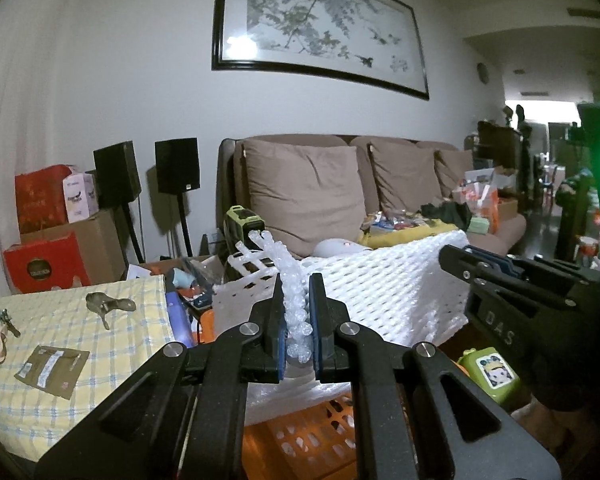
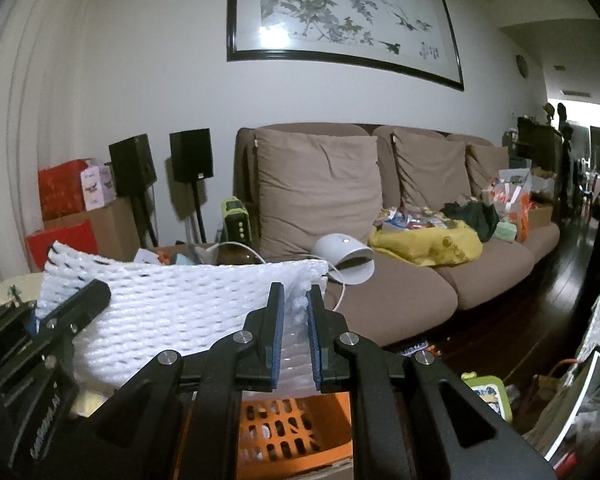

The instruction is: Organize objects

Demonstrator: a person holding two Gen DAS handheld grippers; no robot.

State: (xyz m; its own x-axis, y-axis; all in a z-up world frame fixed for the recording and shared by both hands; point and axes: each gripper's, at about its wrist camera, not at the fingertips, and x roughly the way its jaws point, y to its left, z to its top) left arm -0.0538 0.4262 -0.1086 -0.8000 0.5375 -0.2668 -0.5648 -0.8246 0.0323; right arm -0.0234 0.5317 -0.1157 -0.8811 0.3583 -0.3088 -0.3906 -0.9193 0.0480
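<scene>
White foam netting sheet held stretched between two grippers, directly above the orange perforated basket. Left gripper: jaws pinching one bunched edge of the sheet, which rises as a twisted strand between the blue pads. Right gripper: jaws pinching the opposite edge, the netting pressed flat between its pads. The sheet spans the gap between the two grippers, hanging over the basket without visibly touching it. Behind the basket stands a brown sofa carrying a yellow bag and a white domed device. Left of the basket lies a checked yellow cloth bearing small items.
</scene>
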